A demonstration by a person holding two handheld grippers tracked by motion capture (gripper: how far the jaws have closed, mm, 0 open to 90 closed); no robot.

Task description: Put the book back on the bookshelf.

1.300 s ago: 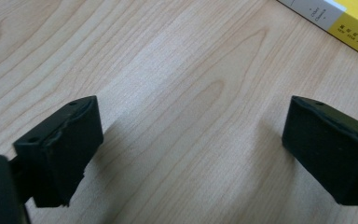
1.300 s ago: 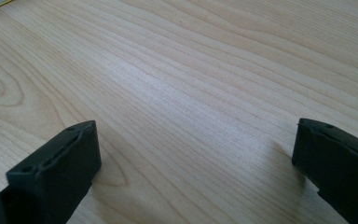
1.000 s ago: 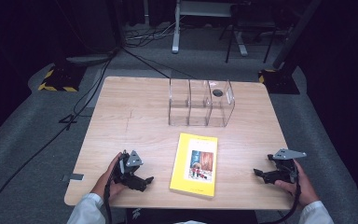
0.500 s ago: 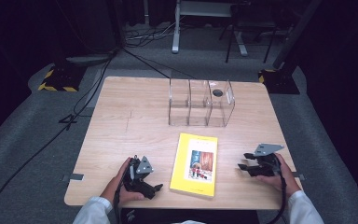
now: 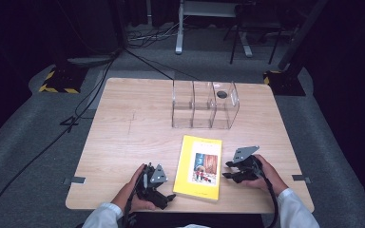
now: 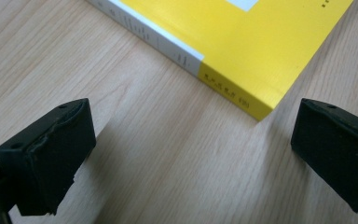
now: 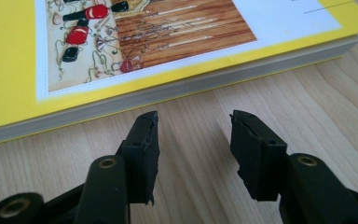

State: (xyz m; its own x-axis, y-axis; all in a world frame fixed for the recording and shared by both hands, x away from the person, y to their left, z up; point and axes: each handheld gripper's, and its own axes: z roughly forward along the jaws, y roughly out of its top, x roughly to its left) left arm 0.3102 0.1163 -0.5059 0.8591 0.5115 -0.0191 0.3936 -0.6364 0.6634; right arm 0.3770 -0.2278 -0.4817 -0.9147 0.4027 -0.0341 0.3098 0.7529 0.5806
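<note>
Low over the table, both grippers, left gripper point(image 5: 164, 190) and right gripper point(image 5: 230, 170), flank the yellow book point(image 5: 199, 166).

Wooden table point(image 5: 123, 142), grey carpet floor point(image 5: 28, 156) (cables trailing), dark surroundings

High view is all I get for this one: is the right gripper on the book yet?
Observer: No. The right gripper sits just short of the book's page edge. Its jaws have just been closing, with nothing between them.
Operator: And the left one?
Observer: The left gripper is wide open. The near corner of the book's spine lies just ahead of the gap, untouched.
</note>
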